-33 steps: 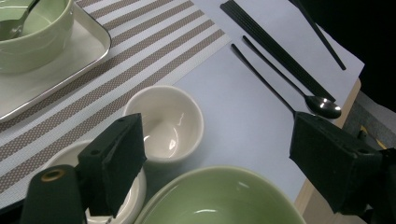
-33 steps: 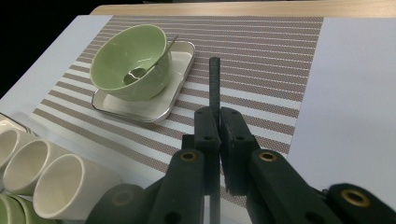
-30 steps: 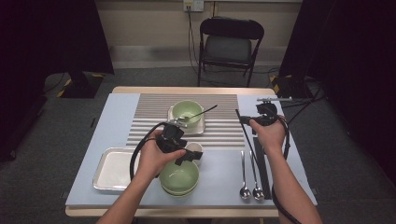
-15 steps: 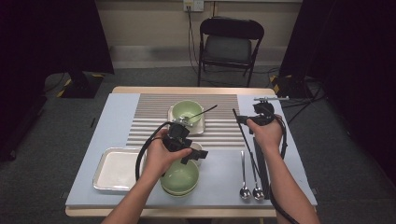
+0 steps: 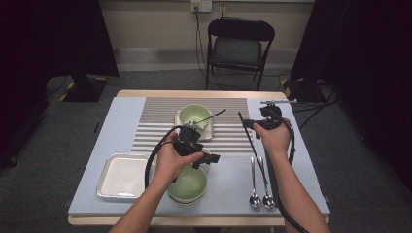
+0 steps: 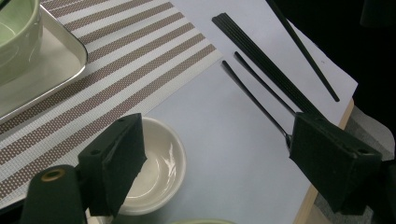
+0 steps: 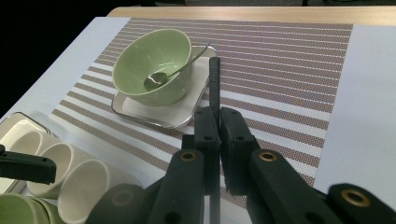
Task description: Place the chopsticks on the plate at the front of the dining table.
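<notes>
Over small white dish (image 6: 154,170): left claw (image 6: 219,154) wide, empty | right claw (image 7: 218,140) clamps chopsticks (image 7: 214,86)

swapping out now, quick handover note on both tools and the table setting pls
Right tool: shut on a black chopstick, lifted over the striped mat's right edge.
Left tool: open, nothing held, hovering above the small white dish beside the stacked green bowls.
Placed so far: green bowl with spoon on a small tray on the mat.
Waiting: two spoons and more chopsticks on the blue cloth at right, empty metal tray at left, white cups.
Left to do, probably: set down the chopstick, then pick up the dish.
</notes>
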The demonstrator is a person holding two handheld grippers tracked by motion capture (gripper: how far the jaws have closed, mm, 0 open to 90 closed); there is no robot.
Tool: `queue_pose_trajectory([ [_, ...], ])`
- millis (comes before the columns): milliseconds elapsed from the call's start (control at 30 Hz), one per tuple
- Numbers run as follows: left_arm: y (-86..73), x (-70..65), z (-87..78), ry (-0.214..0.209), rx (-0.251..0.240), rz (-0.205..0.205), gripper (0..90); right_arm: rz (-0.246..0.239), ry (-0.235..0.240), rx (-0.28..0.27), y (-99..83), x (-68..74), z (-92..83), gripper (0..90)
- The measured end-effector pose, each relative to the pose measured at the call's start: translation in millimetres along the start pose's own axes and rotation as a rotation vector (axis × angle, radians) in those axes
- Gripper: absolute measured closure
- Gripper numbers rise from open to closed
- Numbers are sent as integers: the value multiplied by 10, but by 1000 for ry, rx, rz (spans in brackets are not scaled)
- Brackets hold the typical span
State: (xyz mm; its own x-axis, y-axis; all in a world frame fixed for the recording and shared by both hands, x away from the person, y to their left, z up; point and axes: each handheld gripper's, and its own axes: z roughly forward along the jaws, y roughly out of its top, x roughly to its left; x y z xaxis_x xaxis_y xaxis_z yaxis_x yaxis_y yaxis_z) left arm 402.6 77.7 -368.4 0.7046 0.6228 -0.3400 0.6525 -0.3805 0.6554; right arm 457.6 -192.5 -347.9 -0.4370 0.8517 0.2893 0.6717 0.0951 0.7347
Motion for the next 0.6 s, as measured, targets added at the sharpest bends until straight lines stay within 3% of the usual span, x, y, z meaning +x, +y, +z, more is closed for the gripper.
queue_pose_trajectory([
  [600, 72, -45, 137, -15, -7, -21, 180, 8, 18, -1, -11, 58, 38, 868],
])
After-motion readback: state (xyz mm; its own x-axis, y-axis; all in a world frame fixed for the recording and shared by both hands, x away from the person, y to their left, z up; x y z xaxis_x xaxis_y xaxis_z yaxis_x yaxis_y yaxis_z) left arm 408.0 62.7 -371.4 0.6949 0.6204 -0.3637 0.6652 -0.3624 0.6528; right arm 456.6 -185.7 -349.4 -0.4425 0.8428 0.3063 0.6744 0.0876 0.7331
